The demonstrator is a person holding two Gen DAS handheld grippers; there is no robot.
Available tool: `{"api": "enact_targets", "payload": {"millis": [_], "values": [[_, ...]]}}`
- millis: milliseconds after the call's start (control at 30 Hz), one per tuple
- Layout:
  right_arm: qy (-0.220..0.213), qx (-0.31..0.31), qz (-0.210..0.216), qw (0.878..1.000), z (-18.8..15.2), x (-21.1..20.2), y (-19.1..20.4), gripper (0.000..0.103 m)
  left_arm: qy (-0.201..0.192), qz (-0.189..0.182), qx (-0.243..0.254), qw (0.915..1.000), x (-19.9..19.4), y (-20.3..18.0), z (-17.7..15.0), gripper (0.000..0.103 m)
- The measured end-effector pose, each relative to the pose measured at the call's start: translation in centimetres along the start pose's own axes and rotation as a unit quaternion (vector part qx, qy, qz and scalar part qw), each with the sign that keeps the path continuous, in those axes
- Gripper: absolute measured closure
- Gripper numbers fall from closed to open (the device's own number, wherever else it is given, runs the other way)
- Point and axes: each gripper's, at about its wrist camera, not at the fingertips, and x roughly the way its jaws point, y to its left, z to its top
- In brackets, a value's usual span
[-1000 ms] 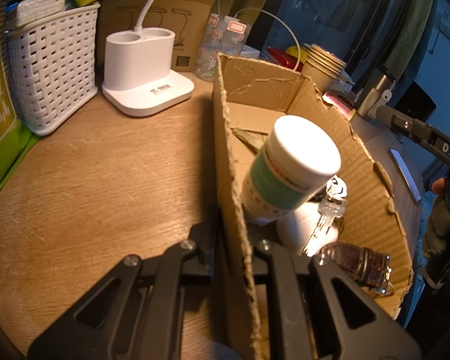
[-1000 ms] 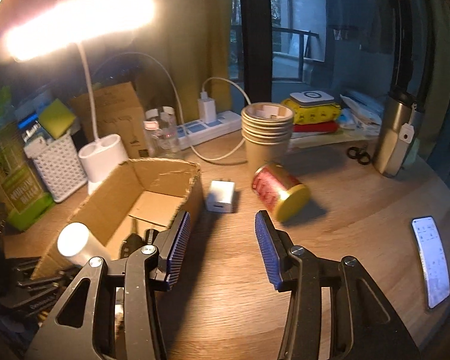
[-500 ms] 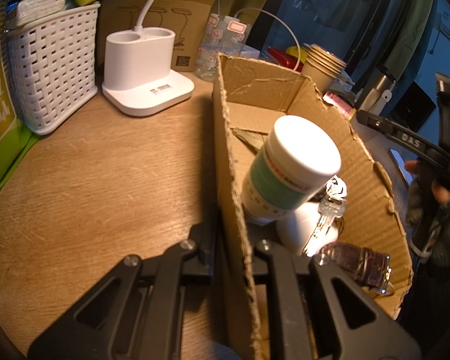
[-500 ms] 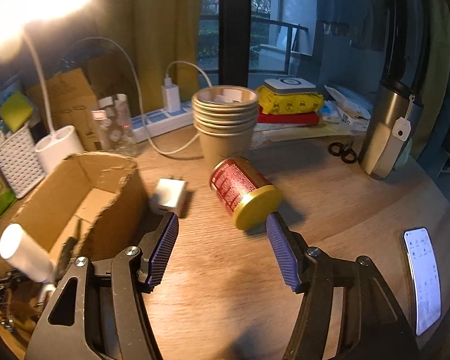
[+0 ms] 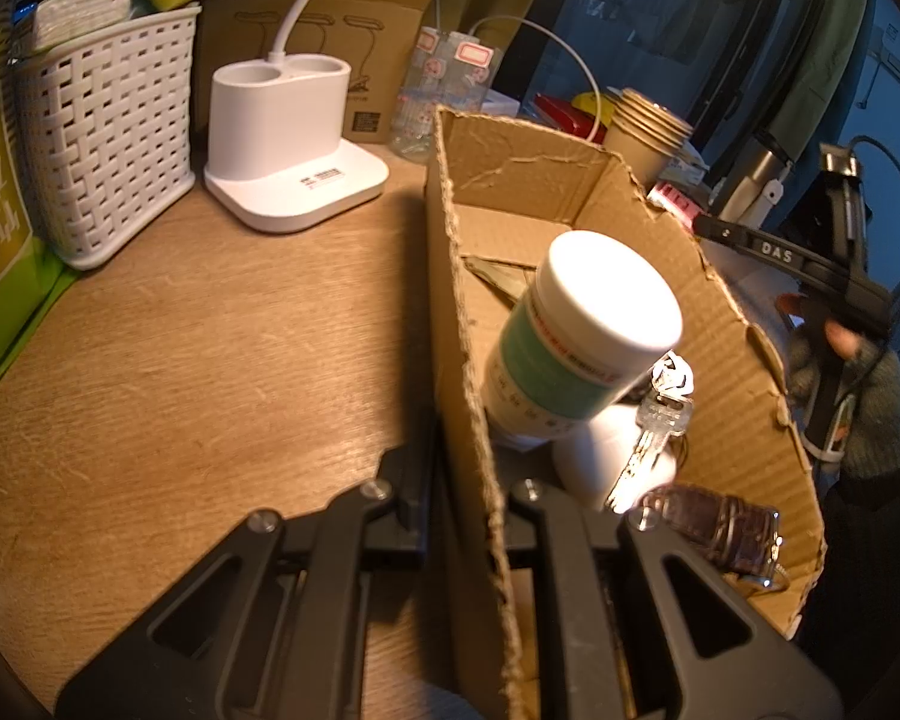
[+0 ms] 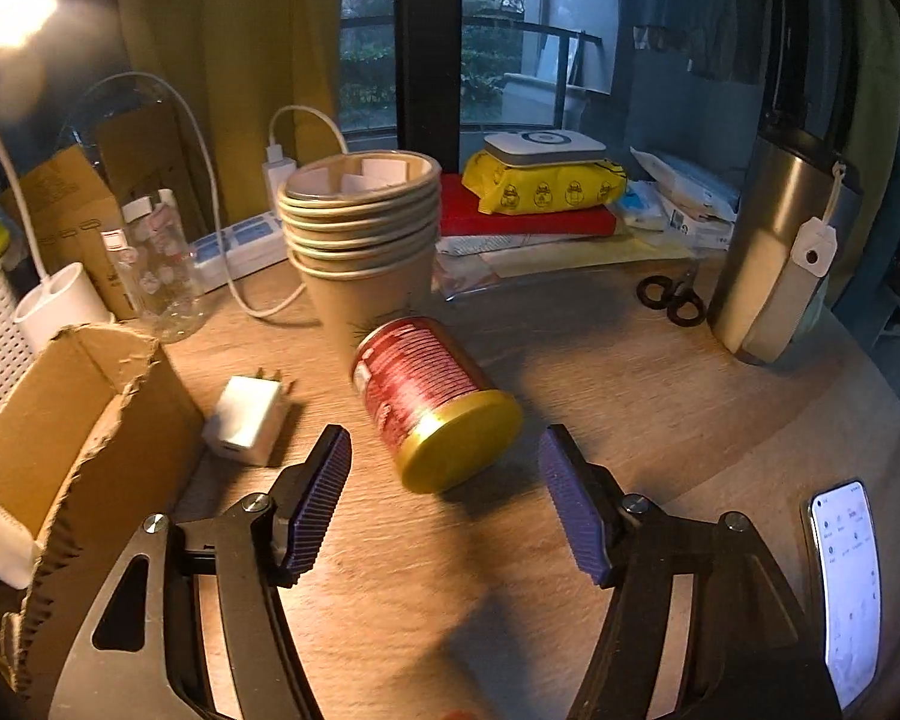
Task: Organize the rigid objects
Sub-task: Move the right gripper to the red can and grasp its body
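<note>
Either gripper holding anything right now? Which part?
Left gripper is clamped on the cardboard box's near side wall. Right gripper holds nothing; its jaws have just been opening toward the red can.

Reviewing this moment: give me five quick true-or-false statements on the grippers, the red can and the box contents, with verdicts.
1. The left gripper is clamped on the cardboard box wall. True.
2. The red can stands upright. False: it lies on its side on the table, gold end toward the camera.
3. The right gripper holds the can. False: its jaws have just been opening and stand wide, short of the can.
4. The white charger is inside the box. False: it lies on the table beside it.
5. A white-capped bottle, keys and a watch are in the box. True.
</note>
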Motion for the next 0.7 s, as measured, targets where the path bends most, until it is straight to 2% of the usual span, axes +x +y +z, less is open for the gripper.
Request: {"api": "enact_targets", "payload": {"millis": [400,700], "values": [[0.02,-0.02,0.024,0.999,0.5,3.3,0.8,0.034,0.0,0.0,0.0,1.0,0.0,0.0,0.0,0.092],[0.008,-0.022,0.011,1.0,0.3,2.2,1.1,0.037,0.0,0.0,0.0,1.0,0.0,0.0,0.0,0.092]]}}
